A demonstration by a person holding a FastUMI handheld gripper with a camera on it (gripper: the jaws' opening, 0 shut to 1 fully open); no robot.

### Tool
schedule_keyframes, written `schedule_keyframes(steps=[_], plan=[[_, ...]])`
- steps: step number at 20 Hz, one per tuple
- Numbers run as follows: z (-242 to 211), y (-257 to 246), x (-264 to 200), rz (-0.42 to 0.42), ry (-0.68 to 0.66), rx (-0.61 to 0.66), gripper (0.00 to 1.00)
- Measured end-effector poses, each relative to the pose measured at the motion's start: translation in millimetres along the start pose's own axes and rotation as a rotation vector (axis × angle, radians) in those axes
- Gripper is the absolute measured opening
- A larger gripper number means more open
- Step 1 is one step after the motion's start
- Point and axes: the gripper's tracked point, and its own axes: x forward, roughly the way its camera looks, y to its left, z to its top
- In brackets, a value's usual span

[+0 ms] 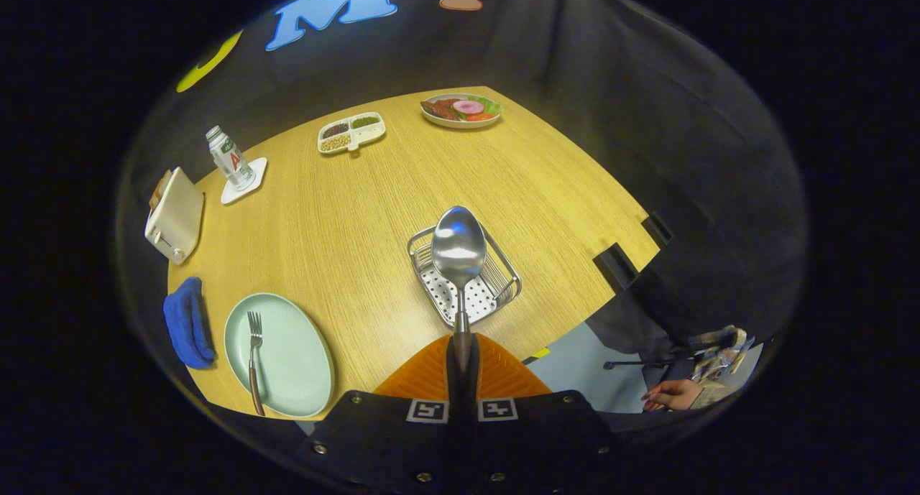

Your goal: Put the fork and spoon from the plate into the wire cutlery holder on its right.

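At the far left of the wooden table (pixel 345 207) you had a cream toaster (pixel 175 216) with something poking from its slot, and just nearer to you a crumpled blue cloth (pixel 188 323) lay at the table's edge. Beside the cloth sat the pale green oval plate (pixel 295 351), and the fork (pixel 253 362) still lay on it, tines pointing away from you, its brown handle reaching to the plate's near rim. Behind the toaster a small bottle (pixel 230 157) stood upright on a white coaster (pixel 244 181). Farther along the back edge you could see a white divided dish (pixel 351 132) with three fillings, and beyond that a plate of food (pixel 461 110) with meat, greens and something pink.

In the middle, your gripper (pixel 461 369) was clenched on the spoon (pixel 458 247): both fingers pressed against its handle, so the bowl stuck straight out ahead of them, its hollow facing you. The spoon's bowl hung over the wire cutlery holder (pixel 496 279), a square basket with a perforated floor, standing well to the right of the green plate. Whether the spoon touched the basket, you could not have told from this angle.

To the right, two dark clamps (pixel 618 265) gripped the table's edge, and past the table a person's hand (pixel 675 394) rested low down.
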Motion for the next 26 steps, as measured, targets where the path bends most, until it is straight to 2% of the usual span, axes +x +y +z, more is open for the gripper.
schedule_keyframes(steps=[11,17,20,24,26], plan=[[-5,-4,9,0.003,0.145,-0.094,0.01],[10,-8,3,-0.007,0.116,-0.106,0.1],[23,-7,-1,-0.013,0.076,-0.117,0.1],[39,-8,-7,-0.027,0.015,-0.147,0.75],[42,-6,-8,-0.025,0.002,-0.154,0.74]])
